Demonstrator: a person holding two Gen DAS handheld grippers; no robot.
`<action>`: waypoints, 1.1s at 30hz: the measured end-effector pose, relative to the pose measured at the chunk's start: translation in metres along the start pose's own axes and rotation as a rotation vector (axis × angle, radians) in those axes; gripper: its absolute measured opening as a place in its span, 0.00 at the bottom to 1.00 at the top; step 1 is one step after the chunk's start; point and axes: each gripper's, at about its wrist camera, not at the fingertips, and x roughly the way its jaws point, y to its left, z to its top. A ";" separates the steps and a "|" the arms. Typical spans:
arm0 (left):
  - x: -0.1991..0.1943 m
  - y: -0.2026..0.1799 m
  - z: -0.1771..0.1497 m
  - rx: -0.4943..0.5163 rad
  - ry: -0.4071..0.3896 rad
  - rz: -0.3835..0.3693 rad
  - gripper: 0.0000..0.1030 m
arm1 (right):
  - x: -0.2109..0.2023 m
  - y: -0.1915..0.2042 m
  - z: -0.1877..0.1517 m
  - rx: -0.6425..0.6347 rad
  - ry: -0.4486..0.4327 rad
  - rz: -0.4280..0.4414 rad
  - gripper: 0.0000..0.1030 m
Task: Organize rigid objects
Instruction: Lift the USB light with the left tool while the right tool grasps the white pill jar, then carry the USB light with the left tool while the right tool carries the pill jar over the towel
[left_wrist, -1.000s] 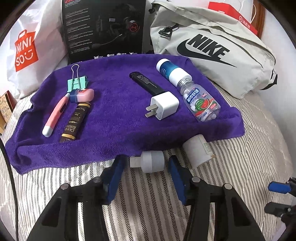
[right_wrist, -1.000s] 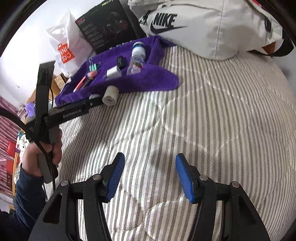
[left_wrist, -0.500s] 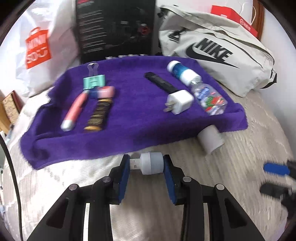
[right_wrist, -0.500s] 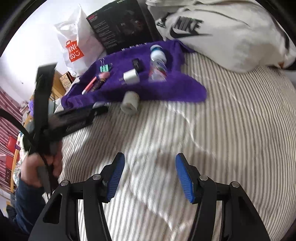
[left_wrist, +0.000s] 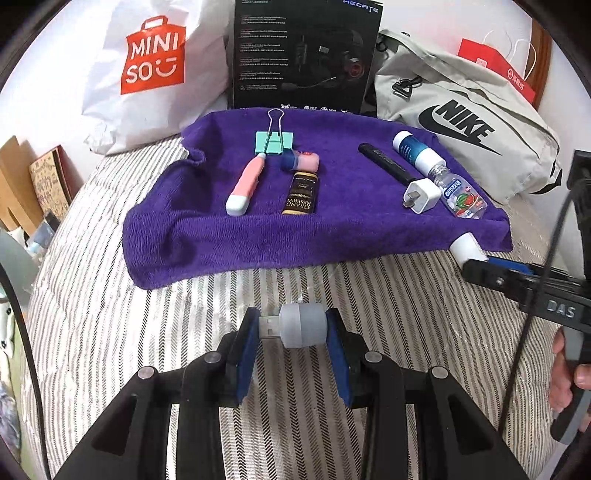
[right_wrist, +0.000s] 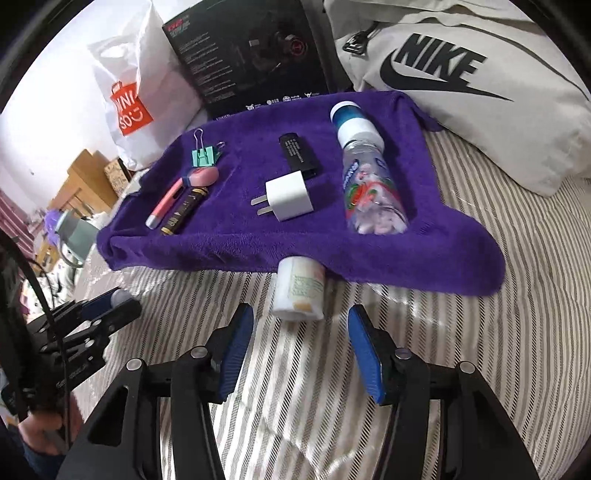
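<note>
Left tongs (left_wrist: 291, 330) clamped on our grey-capped USB stick (left_wrist: 295, 329), crosswise above striped bedding, short of the purple towel (left_wrist: 332, 236). Right tongs (right_wrist: 301, 354) apart; small white cylindrical bottle (right_wrist: 300, 290) dead ahead, axis pointing away, right hand nearer.

- Left gripper (left_wrist: 291, 345): black angular frame, blue ribbed pads (left_wrist: 245, 360), round silver screws on the linkages.
- Right gripper (right_wrist: 301, 349): same black frame, blue ribbed pads (right_wrist: 364, 352), silver screws.
- From the left wrist view, the right gripper's side carries white letters "DAS" and a black cable.
- Right hand (left_wrist: 567, 373): bare skin.
- Left hand (right_wrist: 37, 424): bare skin, dark blue sleeve.
</note>
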 end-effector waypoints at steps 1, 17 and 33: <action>0.000 0.000 0.000 0.002 0.000 -0.003 0.33 | 0.003 0.003 0.001 -0.006 -0.002 -0.011 0.52; 0.003 0.011 -0.001 -0.021 0.000 -0.027 0.33 | 0.021 0.019 0.015 -0.080 0.013 -0.113 0.28; -0.006 0.015 0.003 -0.020 -0.013 -0.014 0.33 | 0.001 0.022 -0.006 -0.142 0.045 -0.052 0.28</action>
